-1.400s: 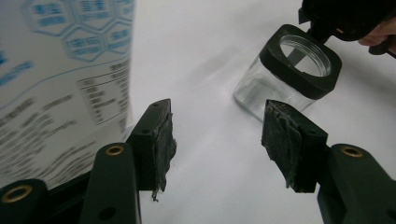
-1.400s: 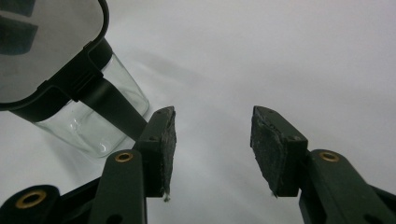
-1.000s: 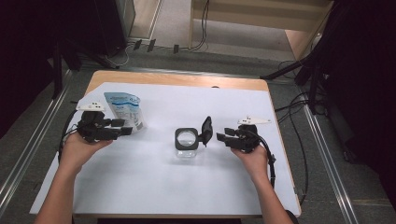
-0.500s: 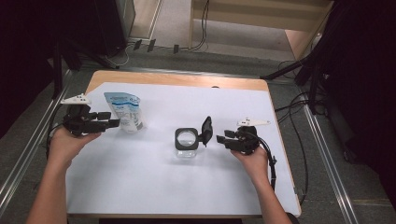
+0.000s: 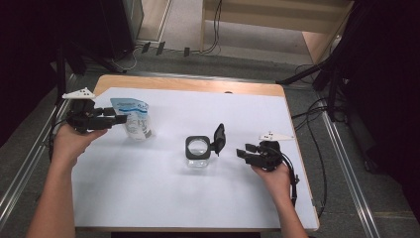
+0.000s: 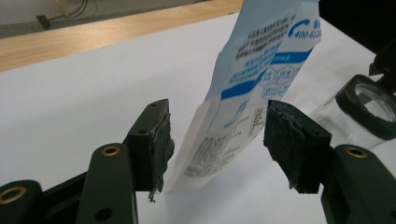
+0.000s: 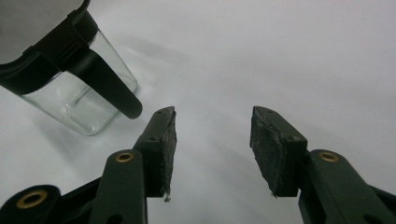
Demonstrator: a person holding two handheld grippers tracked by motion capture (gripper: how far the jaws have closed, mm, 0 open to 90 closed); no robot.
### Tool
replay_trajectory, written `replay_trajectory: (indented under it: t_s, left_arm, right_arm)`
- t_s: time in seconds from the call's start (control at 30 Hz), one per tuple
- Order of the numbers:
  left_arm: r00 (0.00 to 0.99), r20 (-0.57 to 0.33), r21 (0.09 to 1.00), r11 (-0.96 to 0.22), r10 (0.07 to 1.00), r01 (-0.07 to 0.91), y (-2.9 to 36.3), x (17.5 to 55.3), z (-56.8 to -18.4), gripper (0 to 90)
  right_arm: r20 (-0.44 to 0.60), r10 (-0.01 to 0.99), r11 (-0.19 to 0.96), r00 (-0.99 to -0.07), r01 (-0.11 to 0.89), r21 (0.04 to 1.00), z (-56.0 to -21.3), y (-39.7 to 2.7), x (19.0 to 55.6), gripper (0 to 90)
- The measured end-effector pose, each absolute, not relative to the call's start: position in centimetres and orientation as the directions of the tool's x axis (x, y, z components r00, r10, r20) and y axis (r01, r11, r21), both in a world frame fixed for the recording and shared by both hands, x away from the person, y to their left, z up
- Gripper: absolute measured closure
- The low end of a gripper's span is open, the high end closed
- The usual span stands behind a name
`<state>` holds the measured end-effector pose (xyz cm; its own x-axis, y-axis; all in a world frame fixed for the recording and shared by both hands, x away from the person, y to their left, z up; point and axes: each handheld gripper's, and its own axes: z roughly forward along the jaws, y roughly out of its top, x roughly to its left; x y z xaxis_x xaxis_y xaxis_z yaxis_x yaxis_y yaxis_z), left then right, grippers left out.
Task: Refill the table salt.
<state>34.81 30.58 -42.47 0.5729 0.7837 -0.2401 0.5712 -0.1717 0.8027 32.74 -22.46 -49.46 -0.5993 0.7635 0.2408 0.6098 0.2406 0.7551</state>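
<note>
A blue and white stand-up pouch (image 5: 135, 119) stands upright at the table's left. My left gripper (image 5: 121, 119) points at it from the left. In the left gripper view the pouch (image 6: 252, 79) rises in the gap of my left gripper (image 6: 217, 135), whose pads stand apart from it. A clear jar (image 5: 197, 151) with a black rim and a raised flip lid (image 5: 219, 137) sits mid-table. My right gripper (image 5: 241, 151) hovers just right of it, open, nothing between its pads. In the right gripper view the jar (image 7: 79, 107) lies up and left of my right gripper (image 7: 212, 135).
A white sheet (image 5: 198, 208) covers the wooden table (image 5: 188, 84). Metal rails (image 5: 20, 183) and cables run along both sides of the table. The jar's rim (image 6: 369, 105) shows at the right edge of the left gripper view.
My left hand has drawn back to the left and slightly away from me, off the pouch, which stays upright. The right hand and the jar have not moved.
</note>
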Motion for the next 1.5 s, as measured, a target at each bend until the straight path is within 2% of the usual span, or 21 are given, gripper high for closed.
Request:
replay_trajectory:
  t_s: [0.2,0.47,0.87,1.27,1.5]
  left_arm:
    - [0.596,-0.222,0.807,-0.198,0.772,0.557,29.6,36.0,-42.6,44.0]
    - [0.646,-0.235,0.821,-0.208,0.726,0.532,29.4,36.6,-43.2,63.7]
    - [0.653,-0.236,0.807,-0.229,0.719,0.545,28.8,36.3,-43.2,89.2]
    - [0.658,-0.279,0.812,-0.194,0.7,0.55,28.0,35.3,-41.5,90.0]
    - [0.673,-0.27,0.826,-0.194,0.689,0.53,27.5,34.2,-39.9,90.0]
  right_arm:
    - [0.239,0.773,0.234,-0.588,0.614,0.753,-49.6,-22.9,32.1,52.1]
    - [0.238,0.772,0.235,-0.59,0.612,0.755,-49.9,-23.0,31.6,50.7]
    - [0.255,0.756,0.214,-0.603,0.595,0.775,-49.7,-22.8,31.3,49.4]
    - [0.247,0.729,0.234,-0.638,0.572,0.786,-47.9,-21.9,30.4,50.1]
    - [0.233,0.686,0.265,-0.689,0.535,0.802,-46.2,-20.4,28.8,51.7]
